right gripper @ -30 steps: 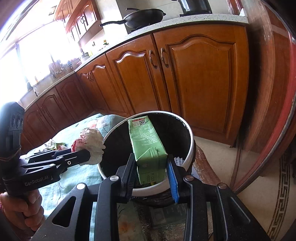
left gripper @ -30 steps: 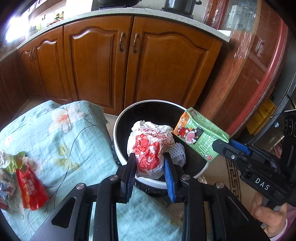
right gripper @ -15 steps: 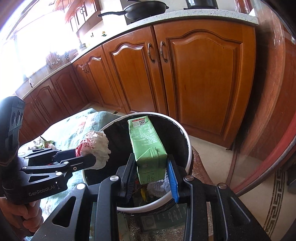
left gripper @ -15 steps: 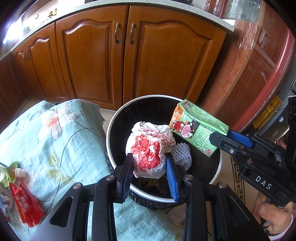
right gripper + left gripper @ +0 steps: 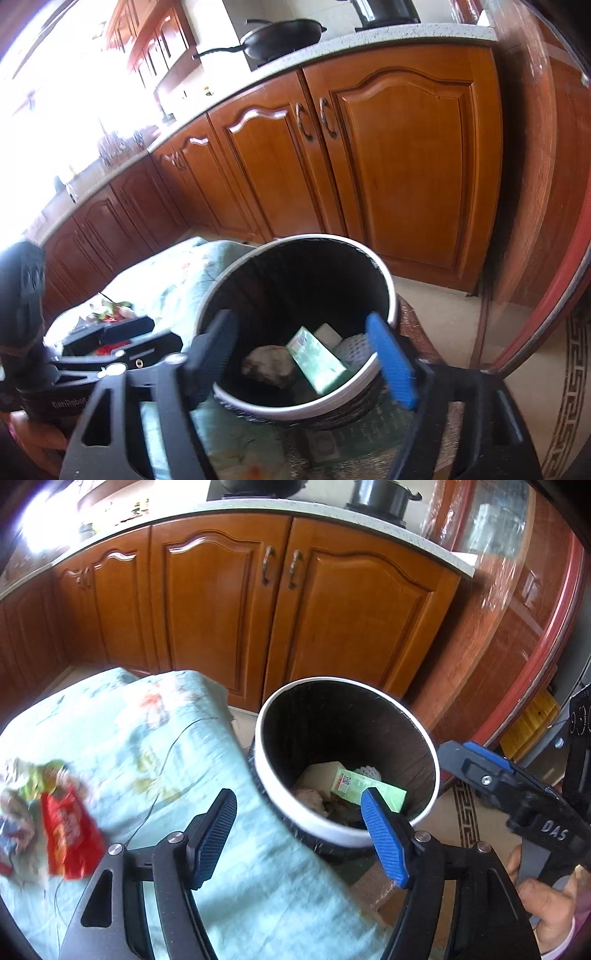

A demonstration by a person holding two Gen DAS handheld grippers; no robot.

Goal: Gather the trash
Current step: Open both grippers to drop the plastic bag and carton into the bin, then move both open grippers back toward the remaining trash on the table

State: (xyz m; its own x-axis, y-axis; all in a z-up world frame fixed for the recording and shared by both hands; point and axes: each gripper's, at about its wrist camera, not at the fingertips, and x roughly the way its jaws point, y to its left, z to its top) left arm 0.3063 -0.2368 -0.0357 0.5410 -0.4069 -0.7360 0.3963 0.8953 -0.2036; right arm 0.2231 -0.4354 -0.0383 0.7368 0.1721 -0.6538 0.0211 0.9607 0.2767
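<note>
Drop step's basically done: both my left jaws [image 5: 297, 832] and right jaws [image 5: 301, 356] are opening with nothing between them, carton [image 5: 317, 360] sits in the bin [image 5: 310, 821], next I'd grab the red wrapper [image 5: 70, 830] off the table [image 5: 207, 760].

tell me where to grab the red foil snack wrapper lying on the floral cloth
Judging by its pose, take the red foil snack wrapper across its narrow width near the free lower end, coming from above. It lies flat on the pale green floral cloth, and its upper end sits against other crumpled litter. The view is blurred, so its edges are uncertain.
</note>
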